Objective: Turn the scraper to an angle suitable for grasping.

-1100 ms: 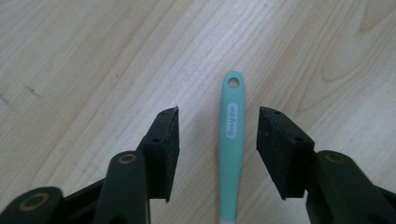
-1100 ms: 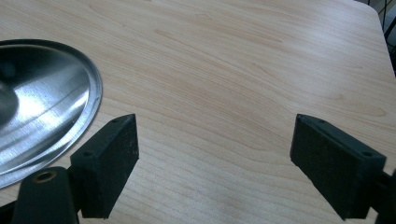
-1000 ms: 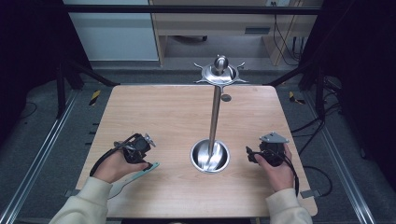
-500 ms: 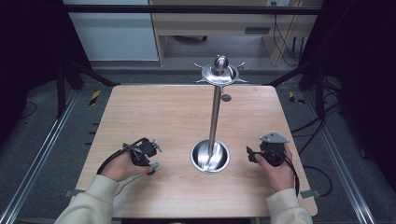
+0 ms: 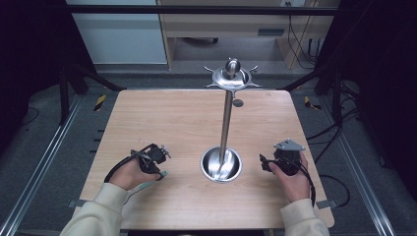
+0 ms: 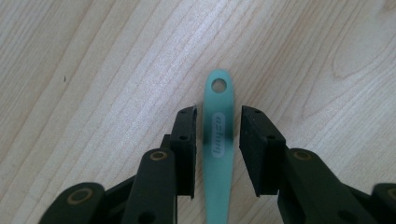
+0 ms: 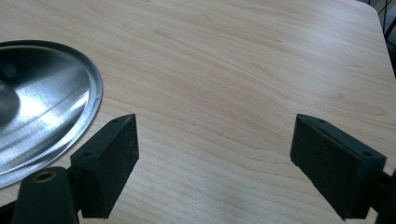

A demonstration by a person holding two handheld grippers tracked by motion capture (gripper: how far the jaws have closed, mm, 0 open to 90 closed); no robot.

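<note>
High view: the left gripper [image 5: 156,156] sits near the worktop's [image 5: 162,118] front-left corner over a mint-green handle [image 5: 161,174]; the right gripper [image 5: 268,164] rests beside the steel stand base [image 5: 221,164].

Left gripper view: jaws have just been closing, flanking the mint-green handle [image 6: 218,140] with narrow gaps, not yet pressing.

Right gripper view: jaws wide apart, nothing between.

a light wooden table [image 5: 162,123] with rounded corners stands on grey carpeted floor [image 5: 44,142] — metal rails [image 5: 42,164] run along both sides. beyond it, a pale wood desk [image 5: 221,27] and a whitish panel [image 5: 118,34]; dark surroundings.
</note>
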